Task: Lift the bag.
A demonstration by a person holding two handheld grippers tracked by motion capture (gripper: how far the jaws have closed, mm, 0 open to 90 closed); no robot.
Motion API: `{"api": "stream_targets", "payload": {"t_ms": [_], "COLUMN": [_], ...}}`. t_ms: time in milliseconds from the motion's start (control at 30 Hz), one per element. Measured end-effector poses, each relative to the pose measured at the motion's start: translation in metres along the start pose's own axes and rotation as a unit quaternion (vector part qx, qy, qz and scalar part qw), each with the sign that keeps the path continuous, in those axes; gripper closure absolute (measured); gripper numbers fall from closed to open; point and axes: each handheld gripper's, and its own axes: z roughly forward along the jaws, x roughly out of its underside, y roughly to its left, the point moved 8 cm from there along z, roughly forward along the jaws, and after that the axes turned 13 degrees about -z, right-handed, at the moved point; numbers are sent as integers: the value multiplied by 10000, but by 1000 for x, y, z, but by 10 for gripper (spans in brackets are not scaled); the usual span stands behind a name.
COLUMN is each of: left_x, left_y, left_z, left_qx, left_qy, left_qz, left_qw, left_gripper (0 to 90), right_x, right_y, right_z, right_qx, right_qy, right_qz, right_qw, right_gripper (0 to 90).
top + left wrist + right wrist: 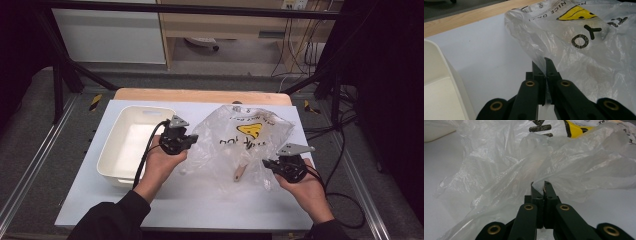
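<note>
A clear plastic bag (235,150) with a yellow mark and black lettering lies crumpled on the white table top (200,202). Something with a light wooden handle (240,173) shows through the bag's near side. My left gripper (191,141) is at the bag's left edge. In the left gripper view the left gripper (543,61) has its jaws shut on a fold of the bag (586,50). My right gripper (268,163) is at the bag's near right corner. In the right gripper view the right gripper (540,184) pinches the bag's film (524,165).
An empty white plastic bin (112,150) stands left of the bag, close beside my left hand; its wall (439,82) shows in the left gripper view. A wooden strip (200,96) edges the table's far side. Cables trail on the floor to the right.
</note>
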Motion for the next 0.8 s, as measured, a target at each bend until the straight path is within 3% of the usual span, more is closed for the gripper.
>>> {"api": "stream_targets", "payload": {"t_ms": [233,433,800], "left_x": [-8,-12,-21], "left_y": [8,11,11], "left_z": [2,1,-1], "left_qx": [4,-7,32], "left_qy": [63,91,96], "left_qz": [-59,5,61], "left_qw": [10000,10000,9999], "left_gripper": [900,900,900], "right_x": [-16,-28,-42], "right_y": [-3,-8,-17], "right_z": [6,6,0], "right_qx": [-49,-43,-62], "right_qy": [-39,-94,-221], "right_qz": [-112,-149,-67], "right_qw": [9999,9998,9997], "right_gripper": [900,900,900]}}
